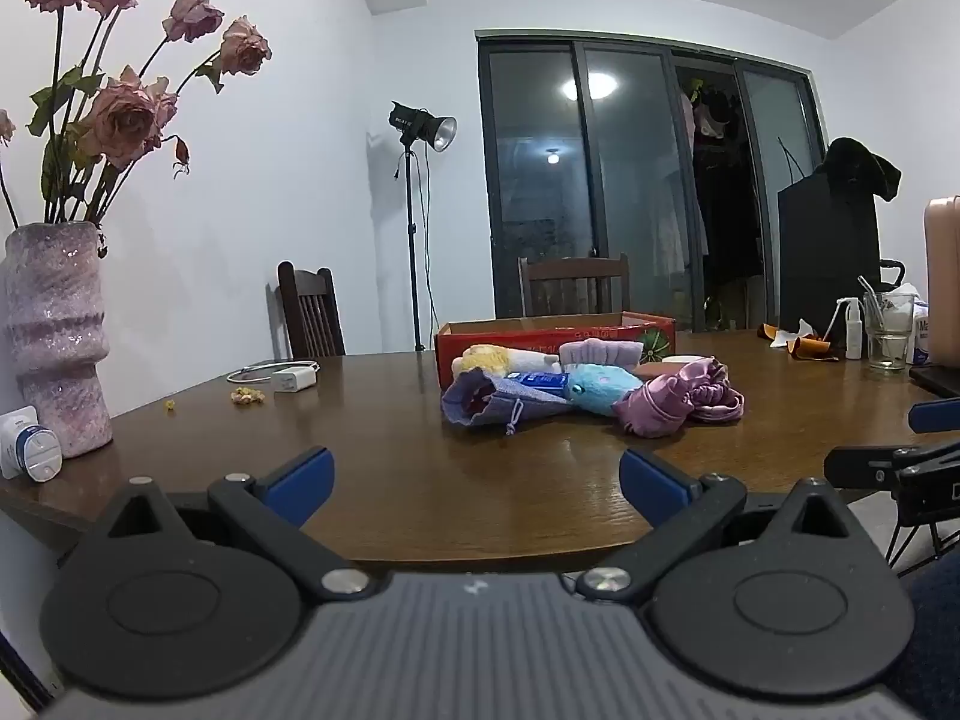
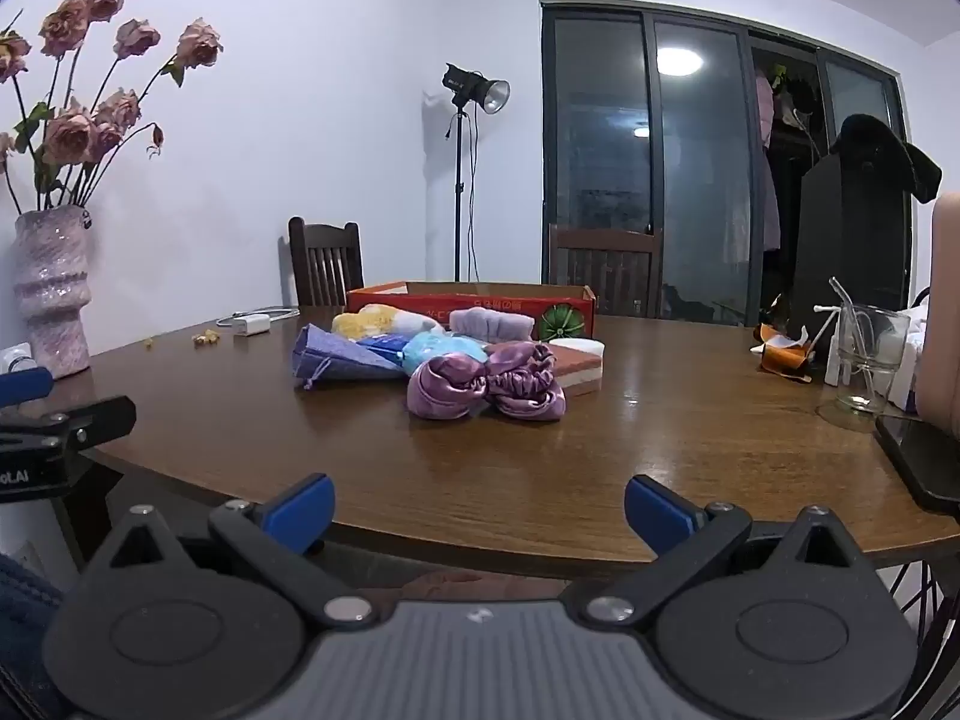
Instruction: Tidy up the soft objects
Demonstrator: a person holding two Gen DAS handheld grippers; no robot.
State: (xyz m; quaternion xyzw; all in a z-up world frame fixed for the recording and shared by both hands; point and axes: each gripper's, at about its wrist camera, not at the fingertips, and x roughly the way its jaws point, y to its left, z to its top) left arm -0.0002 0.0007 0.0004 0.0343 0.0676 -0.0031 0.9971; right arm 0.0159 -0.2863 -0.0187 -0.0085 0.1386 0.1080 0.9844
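A pile of soft things lies mid-table: a purple drawstring pouch (image 1: pixel 489 402) (image 2: pixel 336 357), a light blue plush (image 1: pixel 603 387) (image 2: pixel 444 351), a shiny purple satin scrunchie bundle (image 1: pixel 681 399) (image 2: pixel 486 387), a yellow-white plush (image 1: pixel 486 360) (image 2: pixel 366 321) and a lilac headband (image 1: pixel 600 351) (image 2: pixel 492 324). Behind them stands an open red cardboard box (image 1: pixel 540 336) (image 2: pixel 468 303). My left gripper (image 1: pixel 477 483) is open and empty at the near table edge. My right gripper (image 2: pixel 480 510) is open and empty, also at the near edge, well short of the pile.
A pink vase of dried roses (image 1: pixel 57 336) (image 2: pixel 51 294) stands at the left. A white charger with cable (image 1: pixel 291 378) (image 2: pixel 252 324), a glass with straws (image 2: pixel 867 354), a spray bottle (image 1: pixel 852 327), a dark phone (image 2: pixel 924 462) and a pink-white block (image 2: pixel 579 366) are on the wooden table (image 2: pixel 660 456). Chairs stand behind.
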